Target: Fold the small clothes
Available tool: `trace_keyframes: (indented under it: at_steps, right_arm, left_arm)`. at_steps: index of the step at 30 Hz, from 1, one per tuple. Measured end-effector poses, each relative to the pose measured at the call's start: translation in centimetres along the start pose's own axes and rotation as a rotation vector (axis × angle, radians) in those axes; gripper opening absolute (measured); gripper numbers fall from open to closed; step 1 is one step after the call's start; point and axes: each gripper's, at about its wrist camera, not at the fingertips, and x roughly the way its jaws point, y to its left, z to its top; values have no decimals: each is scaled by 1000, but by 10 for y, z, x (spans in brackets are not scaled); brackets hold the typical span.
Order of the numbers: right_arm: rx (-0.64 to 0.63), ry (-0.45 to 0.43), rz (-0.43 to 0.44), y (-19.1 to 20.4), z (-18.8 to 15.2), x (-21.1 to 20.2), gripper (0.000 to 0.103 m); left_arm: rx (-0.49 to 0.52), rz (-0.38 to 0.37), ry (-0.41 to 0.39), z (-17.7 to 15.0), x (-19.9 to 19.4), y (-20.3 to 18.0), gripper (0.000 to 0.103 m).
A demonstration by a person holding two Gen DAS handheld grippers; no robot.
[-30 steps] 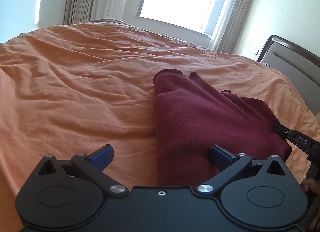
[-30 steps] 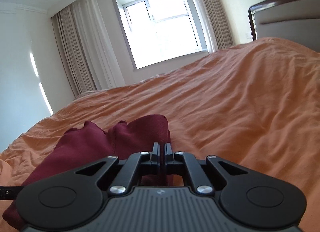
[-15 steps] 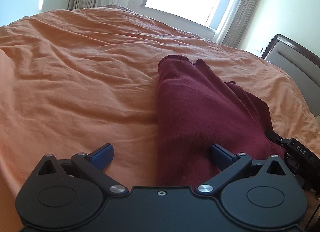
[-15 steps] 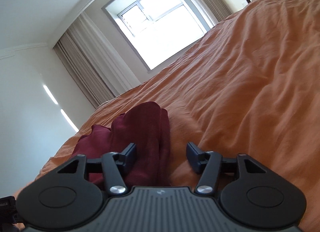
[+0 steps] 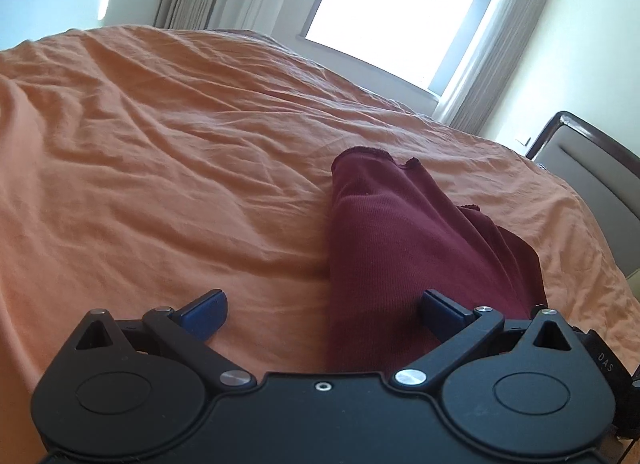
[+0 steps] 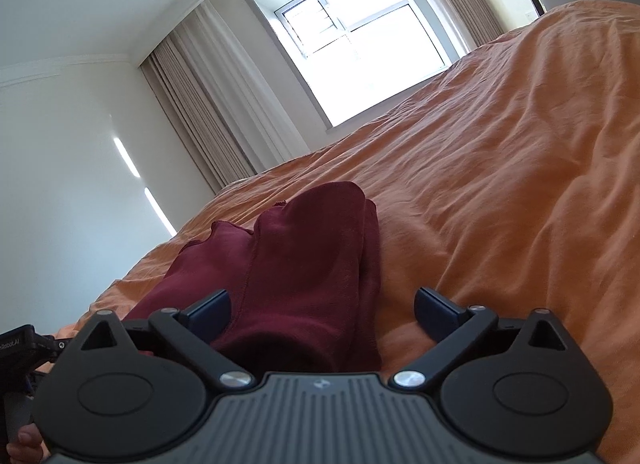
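Both the left tongs (image 5: 322, 310) and right tongs (image 6: 322, 310) are released, spread over a folded maroon garment (image 5: 404, 248) on the orange bed (image 5: 160, 168).

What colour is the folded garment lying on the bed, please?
Dark maroon knit garment, plain, without pattern; clearest in the left wrist view.

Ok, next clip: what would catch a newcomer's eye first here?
The dark maroon garment stands out, lying folded into a long narrow shape on the wrinkled orange bedspread, just ahead of both grippers. The left gripper and right gripper are both open, with the near end of the cloth between their blue fingers. Behind the bed glares a bright window flanked by beige curtains.
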Motion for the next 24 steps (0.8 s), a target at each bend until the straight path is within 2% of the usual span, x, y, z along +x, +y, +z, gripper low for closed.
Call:
trace_keyframes:
  at_steps: [4, 6, 10, 15, 24]
  right_arm:
    - [14, 4, 11, -3, -1, 0, 102]
    - [18, 6, 12, -4, -1, 1, 102]
    - [8, 6, 6, -3, -3, 3, 103]
    - [3, 3, 6, -4, -3, 4, 103]
    - [2, -11, 18, -9, -6, 5, 103]
  left_arm:
    - [112, -71, -63, 3, 15, -6, 102]
    - [136, -89, -52, 3, 26, -7, 102]
    - [92, -110, 18, 1, 43, 1, 103]
    - [70, -140, -13, -11, 46, 10, 103]
    - [79, -144, -55, -18, 46, 11, 103]
